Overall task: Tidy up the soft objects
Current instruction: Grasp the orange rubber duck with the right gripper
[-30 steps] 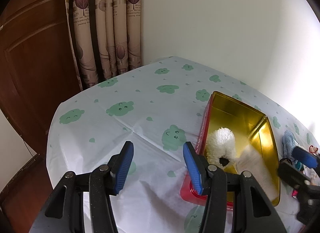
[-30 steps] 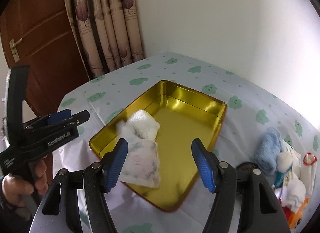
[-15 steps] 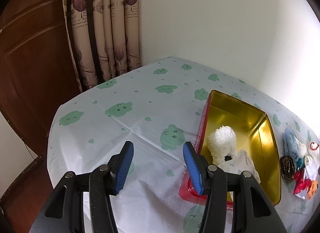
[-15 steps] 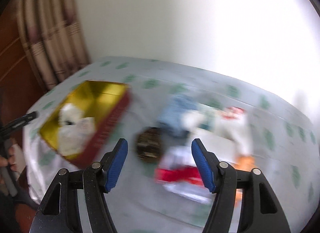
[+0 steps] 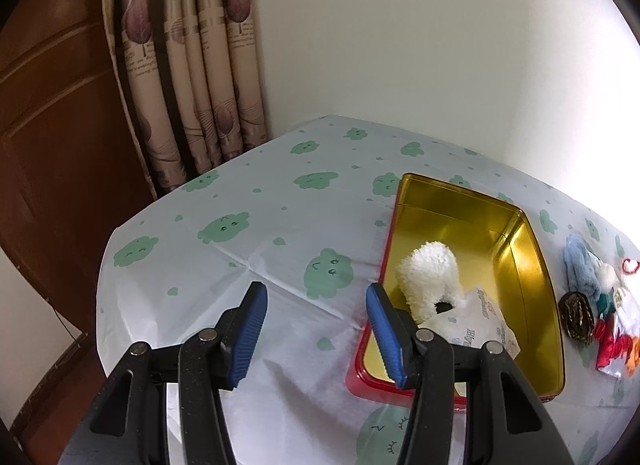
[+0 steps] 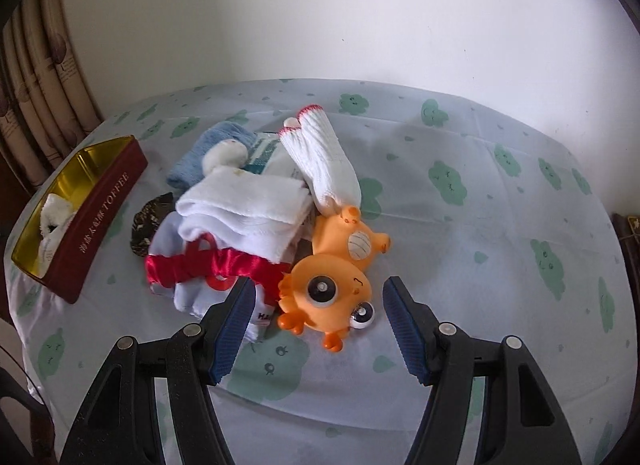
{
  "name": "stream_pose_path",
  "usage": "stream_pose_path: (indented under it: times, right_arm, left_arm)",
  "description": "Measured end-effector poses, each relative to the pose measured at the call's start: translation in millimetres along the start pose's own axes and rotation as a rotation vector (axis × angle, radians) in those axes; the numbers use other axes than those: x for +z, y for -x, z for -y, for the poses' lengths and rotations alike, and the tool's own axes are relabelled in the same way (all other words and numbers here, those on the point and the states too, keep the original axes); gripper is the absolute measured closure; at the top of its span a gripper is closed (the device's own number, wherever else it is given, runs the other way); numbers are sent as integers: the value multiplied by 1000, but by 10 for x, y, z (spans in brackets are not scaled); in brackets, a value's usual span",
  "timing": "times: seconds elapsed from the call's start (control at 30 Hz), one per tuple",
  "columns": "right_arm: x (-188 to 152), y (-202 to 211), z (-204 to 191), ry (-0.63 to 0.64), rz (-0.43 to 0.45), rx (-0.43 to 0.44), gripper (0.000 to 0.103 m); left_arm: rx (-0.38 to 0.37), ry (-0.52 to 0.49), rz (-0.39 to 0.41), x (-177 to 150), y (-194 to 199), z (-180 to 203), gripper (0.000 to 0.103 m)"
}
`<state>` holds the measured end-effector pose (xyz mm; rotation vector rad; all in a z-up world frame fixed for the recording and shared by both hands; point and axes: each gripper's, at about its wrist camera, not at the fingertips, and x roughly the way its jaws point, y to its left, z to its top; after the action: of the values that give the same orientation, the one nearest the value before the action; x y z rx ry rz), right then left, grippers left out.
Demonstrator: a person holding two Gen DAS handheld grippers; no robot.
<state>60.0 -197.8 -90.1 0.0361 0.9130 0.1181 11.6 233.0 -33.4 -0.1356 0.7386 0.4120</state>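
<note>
A gold-lined red tin (image 5: 516,233) (image 6: 102,207) sits on the table and holds a fluffy white sock (image 5: 430,277) and a white tissue pack (image 5: 476,325). To its right lies a pile: an orange rubber toy (image 6: 336,273), a folded white towel (image 6: 248,209), a white glove (image 6: 326,155), a blue fluffy cloth (image 6: 204,153), a red ribbon (image 6: 208,267). My right gripper (image 6: 318,323) is open and empty, just in front of the orange toy. My left gripper (image 5: 316,331) is open and empty, left of the tin's near corner.
The table has a white cloth with green cloud prints (image 5: 224,225). A dark round piece (image 6: 150,221) lies between tin and pile. Curtains (image 5: 192,65) and a wooden door (image 5: 48,125) stand beyond the table's left edge. A white wall is behind.
My right gripper has swung from above the tin to the pile on the right. The tissue pack now lies in the tin. My left gripper has hardly moved.
</note>
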Motion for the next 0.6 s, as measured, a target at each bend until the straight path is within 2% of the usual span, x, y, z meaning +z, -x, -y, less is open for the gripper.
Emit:
stream_pose_path:
  times: [0.2, 0.47, 0.53, 0.6]
  right_arm:
    - [6, -152, 107, -2, -7, -1, 37]
    - [26, -390, 215, -32, -1, -9, 39]
    - [33, -440, 230, -35, -2, -3, 41]
    - [39, -486, 245, -36, -1, 5, 48]
  left_arm:
    - [-70, 25, 28, 11, 46, -20, 50]
    - [-82, -8, 60, 12, 131, 82, 50]
    - [-91, -33, 67, 3, 172, 160, 50]
    - [-139, -68, 60, -2, 226, 277, 50]
